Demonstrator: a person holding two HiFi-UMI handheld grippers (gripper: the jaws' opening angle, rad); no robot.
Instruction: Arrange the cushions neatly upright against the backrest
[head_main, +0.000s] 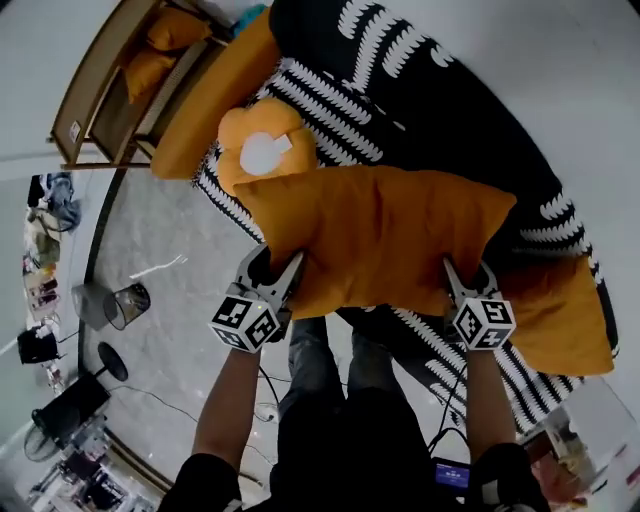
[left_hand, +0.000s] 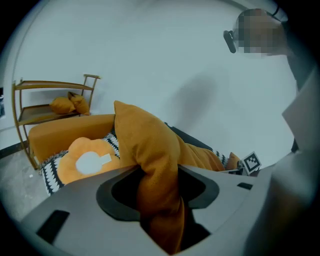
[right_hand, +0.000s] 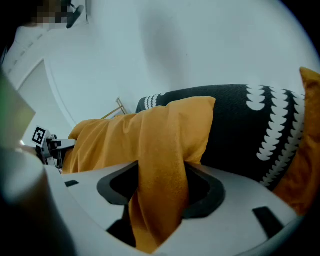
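Note:
A large orange cushion (head_main: 380, 235) hangs between my two grippers above the sofa seat. My left gripper (head_main: 278, 275) is shut on its near left corner, where orange fabric (left_hand: 157, 200) bunches between the jaws. My right gripper (head_main: 466, 278) is shut on the near right corner, with cloth (right_hand: 157, 195) pinched there too. A small flower-shaped orange cushion (head_main: 262, 145) with a white centre lies flat on the seat behind. Another orange cushion (head_main: 560, 310) lies at the right end. The black backrest (head_main: 450, 90) with white leaf print runs along the far side.
An orange bolster armrest (head_main: 210, 95) closes the sofa's left end. A wooden shelf (head_main: 100, 90) with orange cushions stands beyond it. A wire bin (head_main: 128, 303) and cables lie on the grey floor at left. My legs stand close to the seat's front edge.

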